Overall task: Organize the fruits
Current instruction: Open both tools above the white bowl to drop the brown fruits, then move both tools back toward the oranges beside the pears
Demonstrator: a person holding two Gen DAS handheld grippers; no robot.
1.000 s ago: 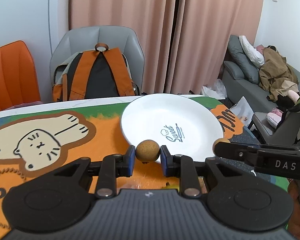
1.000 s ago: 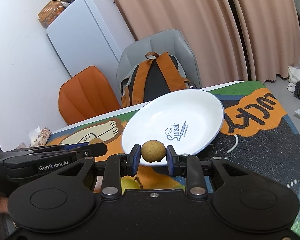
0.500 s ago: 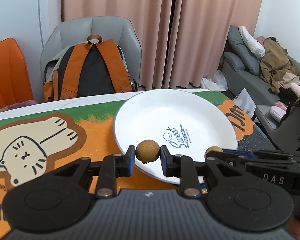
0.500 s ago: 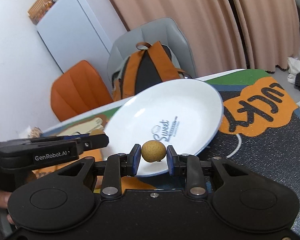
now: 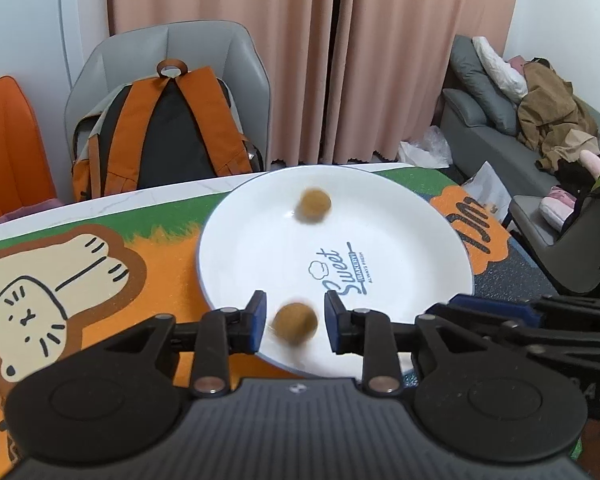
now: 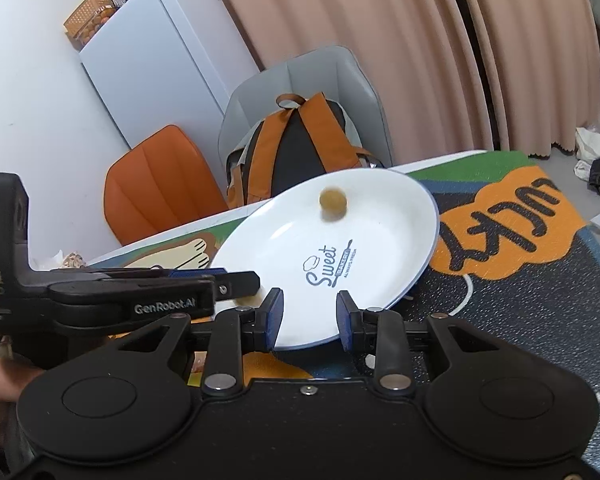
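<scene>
Both tools parted and empty over white plate (image 5: 236, 256) on desk: one brown fruit (image 5: 294, 323) dropping between left tool (image 5: 294, 322), another (image 6: 333, 200) rolling near twelve o'clock, right tool (image 6: 309, 316) clear; nothing visibly left.

A lived-in home: beyond the table (image 5: 100, 204) stand a backpack-laden chair (image 5: 172, 64), pink curtains (image 5: 300, 40), a clothes-strewn sofa (image 5: 500, 136) and a white fridge (image 6: 156, 60).
</scene>
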